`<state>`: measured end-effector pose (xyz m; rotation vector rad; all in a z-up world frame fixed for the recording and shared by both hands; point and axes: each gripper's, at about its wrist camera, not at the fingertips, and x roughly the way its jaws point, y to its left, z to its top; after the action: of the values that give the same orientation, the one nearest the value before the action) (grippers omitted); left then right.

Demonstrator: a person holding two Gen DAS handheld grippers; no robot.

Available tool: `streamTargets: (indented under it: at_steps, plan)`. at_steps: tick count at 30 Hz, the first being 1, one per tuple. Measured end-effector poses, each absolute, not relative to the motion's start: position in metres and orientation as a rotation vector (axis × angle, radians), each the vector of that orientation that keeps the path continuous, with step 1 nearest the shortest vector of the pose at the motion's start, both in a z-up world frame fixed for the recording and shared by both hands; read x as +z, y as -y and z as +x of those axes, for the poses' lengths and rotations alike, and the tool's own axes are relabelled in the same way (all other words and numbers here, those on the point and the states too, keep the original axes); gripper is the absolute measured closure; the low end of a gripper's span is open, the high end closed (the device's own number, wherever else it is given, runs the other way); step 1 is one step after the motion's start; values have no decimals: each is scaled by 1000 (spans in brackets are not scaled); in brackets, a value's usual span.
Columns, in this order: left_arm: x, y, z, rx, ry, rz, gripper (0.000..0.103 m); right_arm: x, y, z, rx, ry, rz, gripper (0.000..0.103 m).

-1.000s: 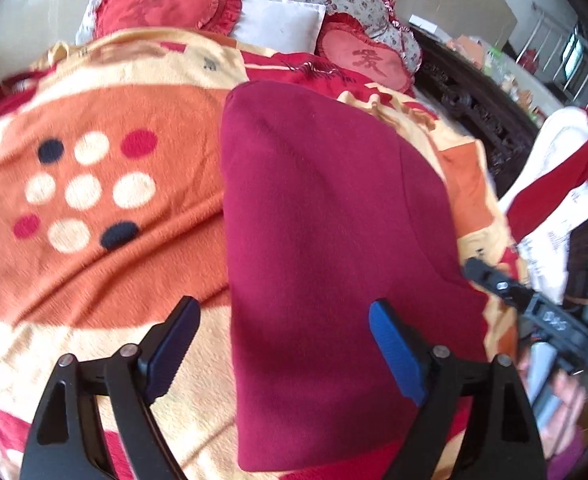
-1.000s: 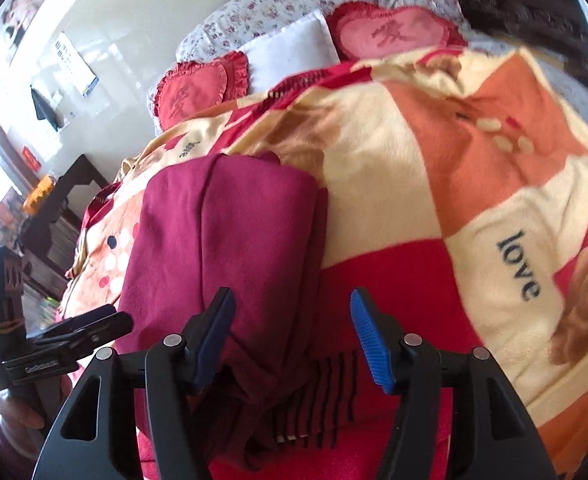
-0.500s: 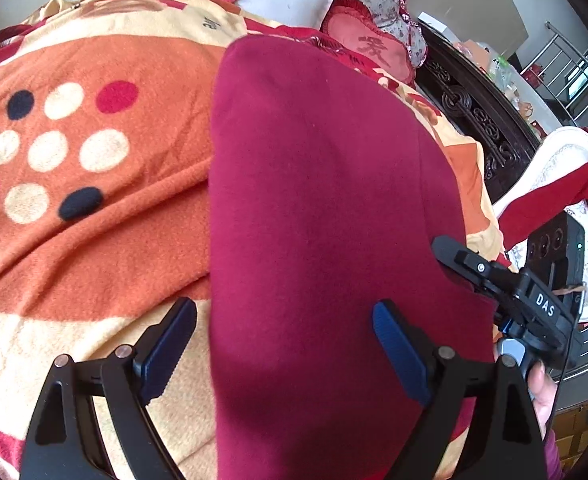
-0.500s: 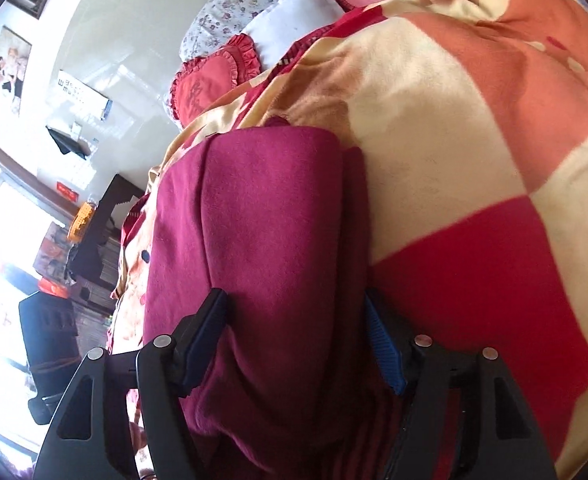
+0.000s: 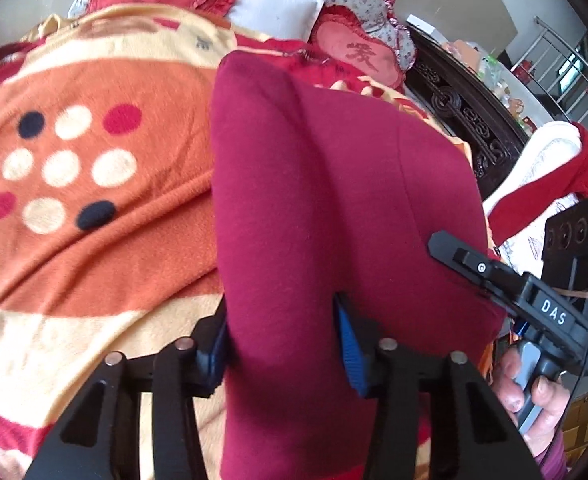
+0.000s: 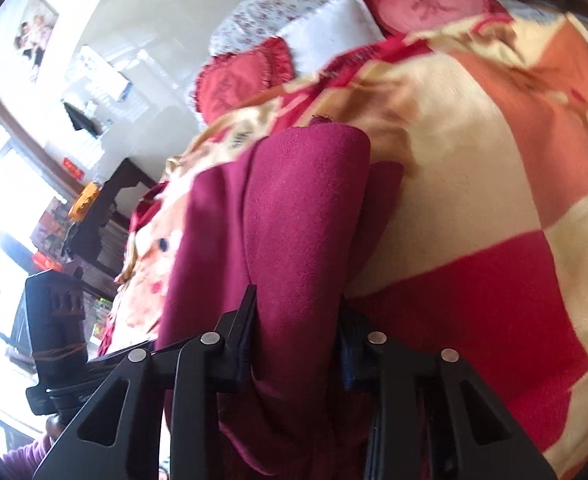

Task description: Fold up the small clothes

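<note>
Maroon garment (image 5: 318,200) – both hand-held grippers closing, pads pinching its near edge

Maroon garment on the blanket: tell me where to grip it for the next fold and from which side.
Grip the maroon garment at its near end, coming from the near edge of the blanket. It lies as a long folded strip running away. The left gripper and right gripper are closing there, cloth between their pads.

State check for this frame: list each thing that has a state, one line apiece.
Maroon garment: folded lengthwise, lying on the blanket, near end bunched.
Left gripper: closing, garment between its fingers.
Right gripper: closing, garment between its fingers.
Blanket: spread over the bed.
</note>
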<state>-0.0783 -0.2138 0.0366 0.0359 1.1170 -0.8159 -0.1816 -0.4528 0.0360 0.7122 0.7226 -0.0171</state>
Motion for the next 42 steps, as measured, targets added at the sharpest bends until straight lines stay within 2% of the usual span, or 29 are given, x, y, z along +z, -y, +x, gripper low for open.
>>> streamTargets:
  at_steps: [4, 8, 14, 17, 18, 20, 24, 26, 30, 33, 37, 42]
  plan:
    - [61, 179, -91, -790, -1082, 47, 55, 62, 424, -187, 37, -722, 691, 90]
    - [73, 132, -101, -730, -1088, 42, 55, 64, 388, -188, 108, -744, 728, 90]
    - [49, 75, -130, -612, -1133, 62, 55, 36, 335, -187, 184, -830, 743, 89]
    - [30, 68, -137, -597, -1148, 58, 52, 14, 324, -184, 149, -925, 723, 81]
    - [29, 65, -140, -594, -1131, 50, 48, 10, 326, -184, 107, -947, 700, 78]
    - [32, 63, -144, -582, -1105, 57, 44, 11, 328, -189, 89, -954, 696, 77]
    - [45, 61, -152, -552, -1026, 84, 17, 42, 332, -213, 27, -918, 646, 77]
    - [51, 61, -154, -537, -980, 96, 12, 61, 325, -224, 47, -897, 588, 77]
    - [55, 65, -155, -509, -945, 136, 11, 83, 278, -229, 124, -888, 402, 82]
    - [58, 65, -157, -498, -932, 133, 11, 70, 256, -225, 54, -941, 265, 87]
    - [66, 59, -163, -476, -887, 134, 11, 35, 258, -220, 2, -1023, 272, 91]
    - [81, 55, -174, -466, -838, 134, 11, 47, 259, -231, -18, -984, 276, 91]
